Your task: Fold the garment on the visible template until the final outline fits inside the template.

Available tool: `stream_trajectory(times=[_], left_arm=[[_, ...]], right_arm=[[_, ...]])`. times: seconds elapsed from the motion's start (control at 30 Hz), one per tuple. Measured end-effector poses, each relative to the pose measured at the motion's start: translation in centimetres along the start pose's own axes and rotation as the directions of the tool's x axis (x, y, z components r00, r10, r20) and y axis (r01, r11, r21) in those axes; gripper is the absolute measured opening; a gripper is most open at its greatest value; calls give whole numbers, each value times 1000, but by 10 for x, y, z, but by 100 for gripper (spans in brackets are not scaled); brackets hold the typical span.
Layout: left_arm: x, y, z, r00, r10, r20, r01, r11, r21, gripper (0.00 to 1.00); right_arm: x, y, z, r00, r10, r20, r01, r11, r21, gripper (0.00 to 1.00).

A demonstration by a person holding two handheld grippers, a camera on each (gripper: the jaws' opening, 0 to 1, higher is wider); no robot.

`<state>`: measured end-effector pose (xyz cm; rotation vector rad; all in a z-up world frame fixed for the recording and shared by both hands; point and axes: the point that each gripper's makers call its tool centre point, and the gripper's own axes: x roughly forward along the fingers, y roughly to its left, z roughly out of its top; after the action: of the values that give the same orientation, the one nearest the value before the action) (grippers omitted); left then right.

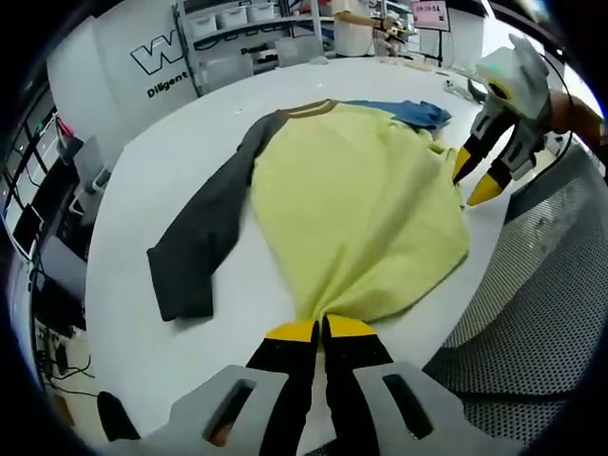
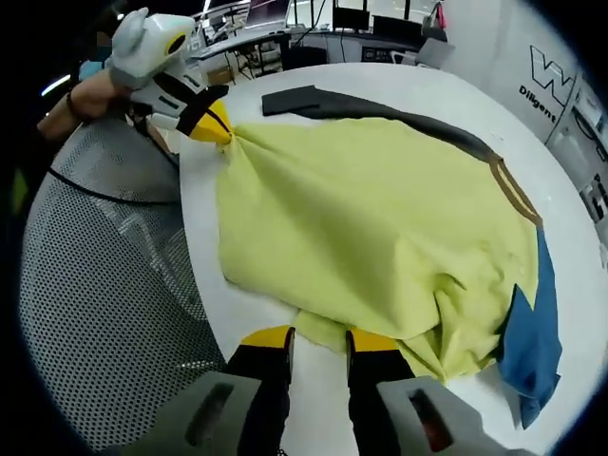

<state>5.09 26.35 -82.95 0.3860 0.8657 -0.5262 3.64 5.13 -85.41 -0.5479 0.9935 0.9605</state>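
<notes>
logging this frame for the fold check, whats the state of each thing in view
yellow shirt: spread on the white table, not yet folded, hem bunched at one corner
dark grey sleeve: stretched out flat to the side
blue sleeve: crumpled beside the collar
left gripper: shut on the hem corner
right gripper: open at the shirt edge

At the lower centre of the left gripper view, our left gripper has its fingers pinched together. At upper right, our right gripper shows its fingers parted, a hand behind it.
</notes>
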Motion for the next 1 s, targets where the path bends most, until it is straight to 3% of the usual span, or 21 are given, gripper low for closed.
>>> stream_trajectory(times=[0.3,0.5,0.7,1.0], left_arm=[[0,0,0,1000,0,3,0,1000,-1,5],[0,0,0,1000,-3,2,3,1000,-2,5],[0,0,0,1000,-3,4,3,1000,-5,5],[0,-2,0,1000,-16,-2,16,1000,-1,5]], right_arm=[[6,0,-1,1000,-15,-23,14,1000,-21,13],[7,-7,-2,998,-47,-47,46,999,-28,0],[-1,-5,-6,999,-32,-40,29,996,-87,0],[-14,-9,-16,999,-19,-50,16,998,-58,0]])
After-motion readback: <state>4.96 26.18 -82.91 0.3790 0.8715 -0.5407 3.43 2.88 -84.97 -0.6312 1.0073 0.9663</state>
